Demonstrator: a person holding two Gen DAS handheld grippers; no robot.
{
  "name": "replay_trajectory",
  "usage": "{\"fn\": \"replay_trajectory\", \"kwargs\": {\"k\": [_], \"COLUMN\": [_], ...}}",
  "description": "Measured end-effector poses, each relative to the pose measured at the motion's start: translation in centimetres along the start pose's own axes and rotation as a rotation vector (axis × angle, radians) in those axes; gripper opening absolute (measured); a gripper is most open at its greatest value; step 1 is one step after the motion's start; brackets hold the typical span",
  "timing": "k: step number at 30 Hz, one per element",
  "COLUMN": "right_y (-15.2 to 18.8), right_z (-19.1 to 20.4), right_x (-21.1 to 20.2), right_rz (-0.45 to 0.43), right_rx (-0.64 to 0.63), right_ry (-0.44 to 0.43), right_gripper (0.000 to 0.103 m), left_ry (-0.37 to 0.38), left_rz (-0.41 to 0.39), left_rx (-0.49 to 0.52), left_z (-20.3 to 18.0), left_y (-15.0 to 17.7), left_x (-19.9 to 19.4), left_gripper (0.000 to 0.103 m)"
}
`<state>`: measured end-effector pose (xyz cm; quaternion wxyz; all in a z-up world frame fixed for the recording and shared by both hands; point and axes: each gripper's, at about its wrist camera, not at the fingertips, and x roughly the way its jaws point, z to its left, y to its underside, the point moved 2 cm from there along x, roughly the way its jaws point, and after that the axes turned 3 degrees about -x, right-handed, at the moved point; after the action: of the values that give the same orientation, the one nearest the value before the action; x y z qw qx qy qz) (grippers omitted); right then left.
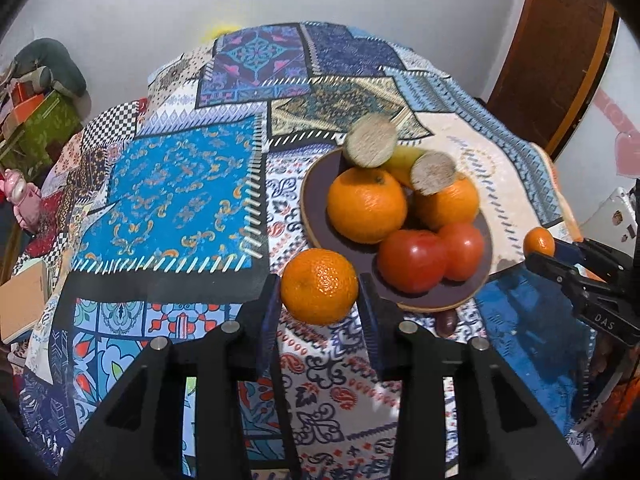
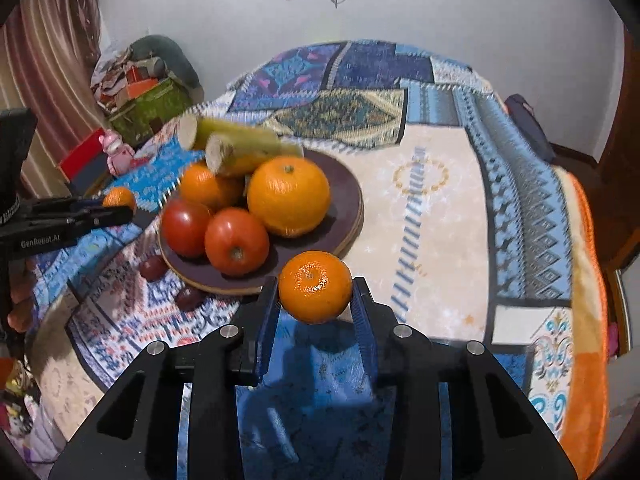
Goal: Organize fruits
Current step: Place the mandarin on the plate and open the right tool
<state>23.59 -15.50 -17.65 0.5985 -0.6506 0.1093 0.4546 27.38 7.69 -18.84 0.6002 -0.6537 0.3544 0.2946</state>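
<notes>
Patchwork cloth point(image 1: 180, 184) bears one plate point(image 1: 320, 172): two oranges, two tomatoes; each tool point(image 1: 320, 300) point(image 2: 316, 300) clamps one mandarin point(image 1: 319, 286) point(image 2: 315, 286).

Home room: patchwork tablecloth point(image 1: 180, 184), curtain point(image 2: 48, 60), clutter pile point(image 2: 140, 80).

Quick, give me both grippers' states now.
Left gripper: shut on a mandarin.
Right gripper: shut on another mandarin.

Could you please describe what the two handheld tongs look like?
Both the left tongs and right tongs are matte black, angular frames with silver round bolts and ribbed blue pads. White lettering marks their sides: "GenRobot.AI" on the left, "DAS" on the right. No cables or sleeves show.
</notes>
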Motion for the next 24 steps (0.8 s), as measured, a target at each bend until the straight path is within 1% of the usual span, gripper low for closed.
{"fn": "replay_trajectory", "kwargs": {"k": [4, 8, 18, 24], "right_y": [-1.1, -1.7, -2.0, -1.6], "right_z": [0.2, 0.5, 0.9, 1.0], "right_x": [0.2, 1.1, 3.9, 4.6], "right_rz": [-0.023, -0.024, 0.026, 0.053], "right_rx": [-0.002, -0.010, -0.014, -0.015], "right_ry": [-0.005, -0.010, -0.020, -0.030], "right_gripper": [0.033, 0.033, 0.033, 0.033], "left_ry": [0.014, 0.029, 0.038, 0.049], "left_rz": [-0.007, 0.000, 0.022, 0.031], "left_rx": [-0.001, -0.011, -0.014, -0.025], "left_z": [-0.5, -0.8, -1.3, -1.1], "left_y": [-0.5, -0.9, -1.5, -1.6], "left_x": [-0.1, 0.6, 2.9, 3.5], "left_gripper": [0.038, 0.038, 0.038, 0.038]}}
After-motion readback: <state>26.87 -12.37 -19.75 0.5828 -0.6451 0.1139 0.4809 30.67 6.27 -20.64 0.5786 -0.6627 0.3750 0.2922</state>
